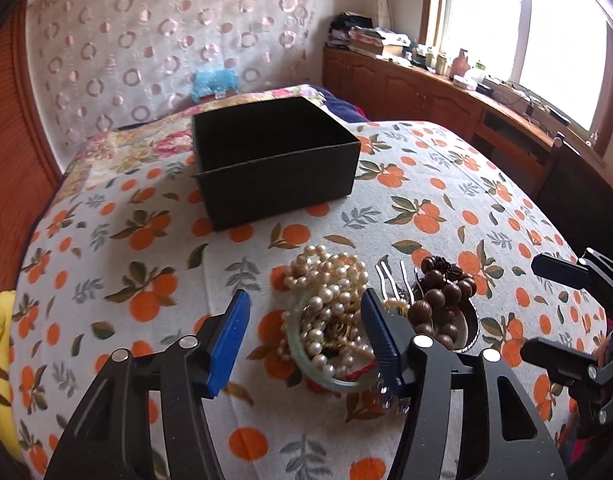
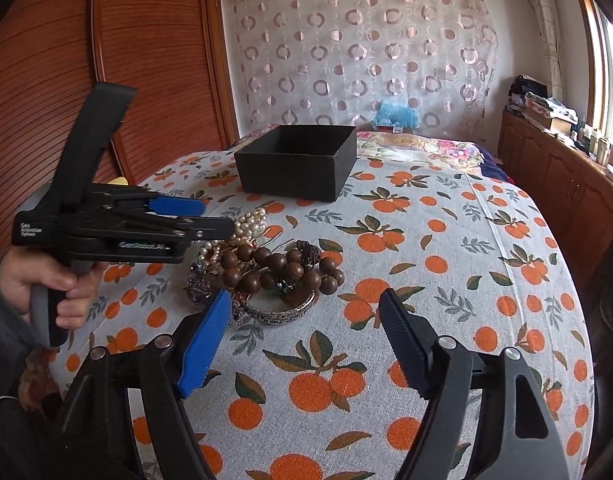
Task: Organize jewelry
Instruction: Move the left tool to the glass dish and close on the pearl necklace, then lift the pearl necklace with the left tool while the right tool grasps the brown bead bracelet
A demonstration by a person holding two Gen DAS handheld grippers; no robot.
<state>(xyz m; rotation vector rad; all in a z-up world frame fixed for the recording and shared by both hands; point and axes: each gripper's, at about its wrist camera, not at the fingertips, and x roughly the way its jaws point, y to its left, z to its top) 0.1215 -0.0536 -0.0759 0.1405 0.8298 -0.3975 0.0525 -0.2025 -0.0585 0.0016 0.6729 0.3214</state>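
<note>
Bed [image 2: 446,264] w/ orange-print cover carries everything. Black box [image 1: 274,160] sits open-topped toward the far end, interior dark, can't tell if anything's inside; well apart from the jewelry pile, which is nearer the claws.

Left claw [image 1: 304,332]: released, wide open, holding nothing. Blue pads straddle the pearl necklace [image 1: 326,300] heap from above. Right-side pad looks just at the edge of the pile near the hair comb [image 1: 390,280]; contact can't be confirmed. In the right wrist view the left claw [image 2: 210,216] comes in from the left side, tips over the pearls [image 2: 250,220], person's hand [image 2: 62,284] on the grip.

Right claw [image 2: 306,344]: released, wide open, empty. Pile sits ahead and to its left; left blue pad just beside the silver bangle [image 2: 282,312], right pad over bare cover. From the left wrist view the right claw [image 1: 554,312] shows at the right edge, near the wood beads.

Pile, big to small:
- pearls, tangled heap, partly lying in/over a pale green bangle [image 1: 334,380]
- brown wood bead bracelet [image 2: 282,268], on top of silver bangle
- silver bangle, flat on cover
- metal hair comb, prongs pointing toward the box
- small dark sparkly piece [image 2: 198,284] left of the beads, type unclear
</note>
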